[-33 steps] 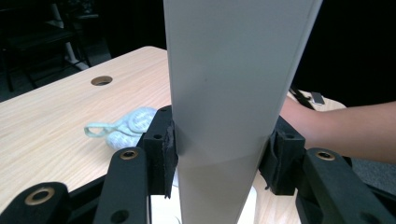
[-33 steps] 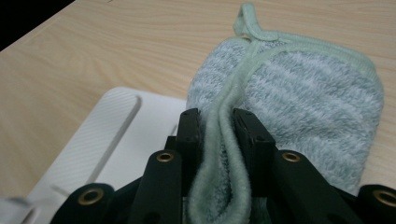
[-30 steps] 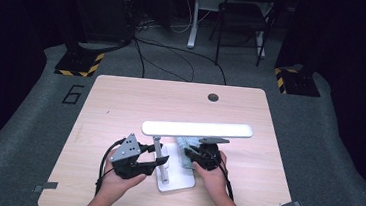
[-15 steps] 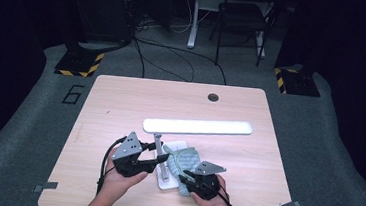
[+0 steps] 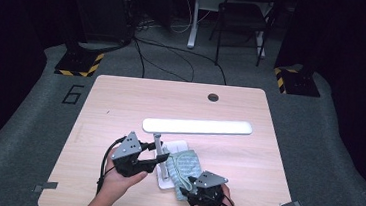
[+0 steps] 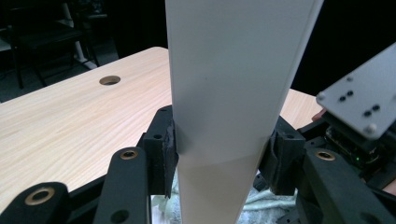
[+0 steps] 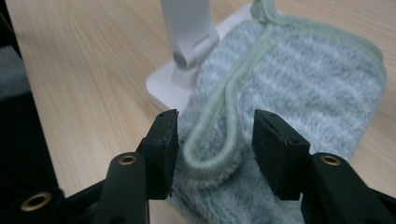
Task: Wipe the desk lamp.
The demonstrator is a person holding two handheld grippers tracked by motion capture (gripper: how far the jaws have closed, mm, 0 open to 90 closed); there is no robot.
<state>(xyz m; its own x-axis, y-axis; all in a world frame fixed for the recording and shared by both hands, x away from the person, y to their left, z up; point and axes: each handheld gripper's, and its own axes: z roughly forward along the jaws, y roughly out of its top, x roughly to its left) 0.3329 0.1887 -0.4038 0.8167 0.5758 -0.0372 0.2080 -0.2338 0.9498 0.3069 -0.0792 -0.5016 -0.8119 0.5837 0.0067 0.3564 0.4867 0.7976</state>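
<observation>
black hand-held gripper point(image 5: 162, 157), grey three-cornered plate, brass-ringed screw holes

Right tongs point(image 7: 212, 144) low over the counter point(image 7: 88, 60), jaws just opened, standing apart either side of a looped hem of a pale green towel point(image 7: 299, 79); pads not pressing it. Towel lies over the white lamp base point(image 7: 163, 88); lamp stem point(image 7: 187, 28) rises from a hinge beside it.

A dark lab or studio: lone wooden table point(image 5: 121, 102), floor cables point(image 5: 175, 57), hazard-striped stand bases point(image 5: 79, 64).
</observation>
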